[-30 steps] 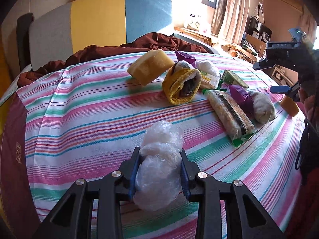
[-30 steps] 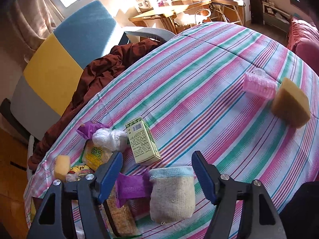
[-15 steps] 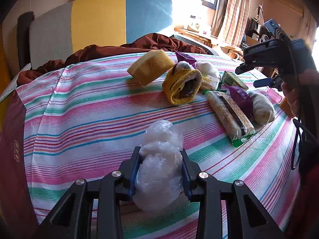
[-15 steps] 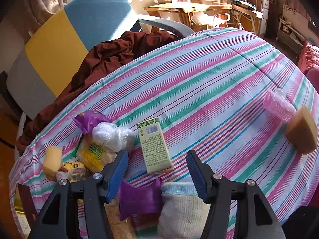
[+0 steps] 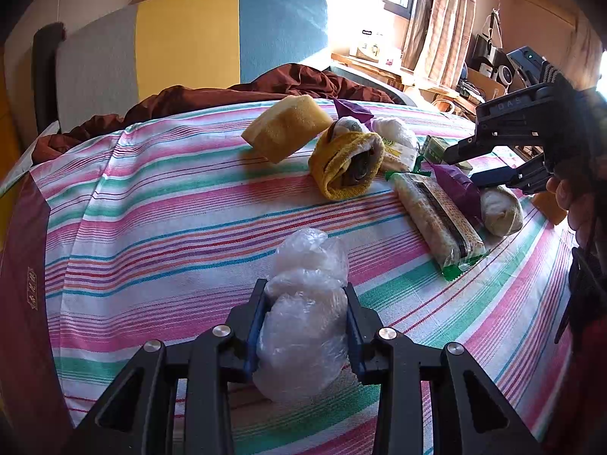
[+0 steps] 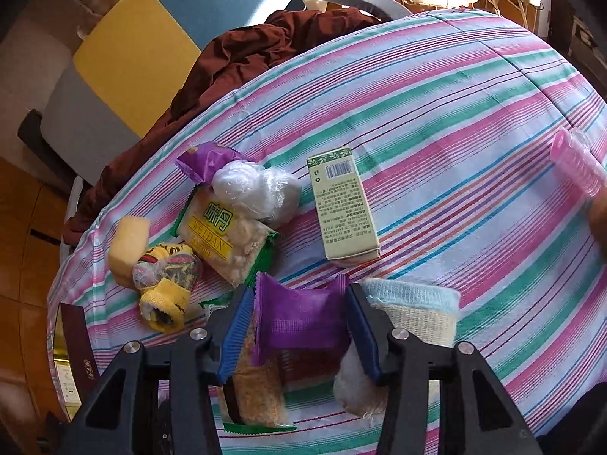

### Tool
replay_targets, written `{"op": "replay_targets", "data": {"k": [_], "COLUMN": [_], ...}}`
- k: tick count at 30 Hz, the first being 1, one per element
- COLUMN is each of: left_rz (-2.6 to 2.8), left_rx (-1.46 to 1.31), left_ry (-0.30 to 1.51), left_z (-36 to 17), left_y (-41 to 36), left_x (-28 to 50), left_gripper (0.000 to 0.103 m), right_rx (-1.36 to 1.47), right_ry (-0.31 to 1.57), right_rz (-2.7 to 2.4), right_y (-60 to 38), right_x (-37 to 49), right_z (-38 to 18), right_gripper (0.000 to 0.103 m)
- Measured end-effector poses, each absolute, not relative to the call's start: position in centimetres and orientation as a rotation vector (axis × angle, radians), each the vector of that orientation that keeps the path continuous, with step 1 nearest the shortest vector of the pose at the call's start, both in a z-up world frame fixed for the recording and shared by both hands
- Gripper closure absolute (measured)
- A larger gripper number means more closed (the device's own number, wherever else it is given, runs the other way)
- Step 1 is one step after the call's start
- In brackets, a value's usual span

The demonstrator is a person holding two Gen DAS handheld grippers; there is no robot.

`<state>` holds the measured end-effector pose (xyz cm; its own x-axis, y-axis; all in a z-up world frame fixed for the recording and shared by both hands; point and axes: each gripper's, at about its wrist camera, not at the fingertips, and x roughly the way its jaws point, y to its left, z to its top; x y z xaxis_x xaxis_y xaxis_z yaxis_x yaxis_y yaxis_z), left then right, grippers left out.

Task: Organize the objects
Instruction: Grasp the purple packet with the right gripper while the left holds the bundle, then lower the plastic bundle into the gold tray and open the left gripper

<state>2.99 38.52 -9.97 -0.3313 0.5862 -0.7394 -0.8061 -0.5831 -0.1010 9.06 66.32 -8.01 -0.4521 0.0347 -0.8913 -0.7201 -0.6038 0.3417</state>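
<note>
Your left tool (image 5: 305, 326) is clamped on a clear plastic bag (image 5: 303, 318), wadded up; the blue pads press into both its sides. The bag's lower end touches or nearly touches the striped cloth (image 5: 170, 212) covering the counter, near the front edge and well apart from everything else.

Your right tool (image 6: 299, 326) has just been closing. A purple packet (image 6: 299, 316) sits between its jaws, which stand narrow on either side. The right pad looks to meet the packet's edge; on the left a sliver of gap shows, so I judge the grip not yet made.

Progress, as a judgement: early. Most items lie in one loose cluster at the middle of the cloth:
- sponge (image 5: 286, 127), tilted against a yellow sock (image 5: 347, 168)
- second wadded bag (image 6: 254, 189) lying on a yellow-label snack pack (image 6: 224, 240)
- cracker pack (image 5: 436, 220), under the purple packet
- cream sock (image 6: 413, 311), just beside the right jaw
- green box (image 6: 343, 204), lying flat, a little apart

No bin or tray is in view, so where things are meant to go I cannot tell.

Hard to read:
- A pink ribbed thing (image 6: 578, 168) at the right edge is cut off by the lens; cups, possibly.
- An orange object beside it is mostly out of frame.
- A second purple wrapper (image 6: 206, 159) is half buried under the bag.
- What fills the yellow sock is unclear.
- The cracker pack's near end is hidden by the tool body.
</note>
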Motion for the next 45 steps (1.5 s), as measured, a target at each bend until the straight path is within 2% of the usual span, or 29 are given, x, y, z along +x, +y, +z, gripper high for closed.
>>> {"op": "replay_targets", "data": {"k": [3,8,13,17,19,23,33,39,45], "left_rz": [2.001,2.002,2.002,2.001,2.002,2.002,1.992,2.07,2.098], "left_rx": [-0.954,-0.952,-0.95,-0.95,-0.95,-0.949,-0.971,-0.973,-0.917], "left_ry": [0.359,0.363,0.368,0.368,0.37,0.373,0.414,0.38,0.324], "left_z": [-10.0,-10.0,-9.9,-9.9,-9.9,-9.9,-9.5,-7.3,-3.9], "left_y": [38.6,38.6,38.6,38.6,38.6,38.7,38.4,36.0,33.5], "left_x": [3.0,3.0,3.1,3.1,3.1,3.1,3.2,3.2,4.1], "left_gripper": [0.065,0.065,0.065,0.065,0.065,0.065,0.07,0.07,0.07], "right_rx": [-1.36,-1.355,-1.414,-1.432,-1.412,-1.372,-1.258,-1.198,-1.245], "right_ry": [0.889,0.921,0.778,0.732,0.77,0.814,0.68,0.68,0.571], "right_rz": [2.1,2.096,2.107,2.103,2.118,2.172,2.277,2.353,2.454], "right_y": [65.0,65.5,64.4,64.0,64.1,63.8,62.4,62.1,59.2], "right_x": [7.8,7.8,6.8,6.6,6.8,6.9,7.1,6.7,5.6], "right_z": [-8.4,-8.9,-9.2,-9.3,-9.0,-8.3,-5.6,-4.7,-4.1], "right_gripper": [0.05,0.051,0.05,0.056,0.06,0.06,0.06,0.06,0.06]}}
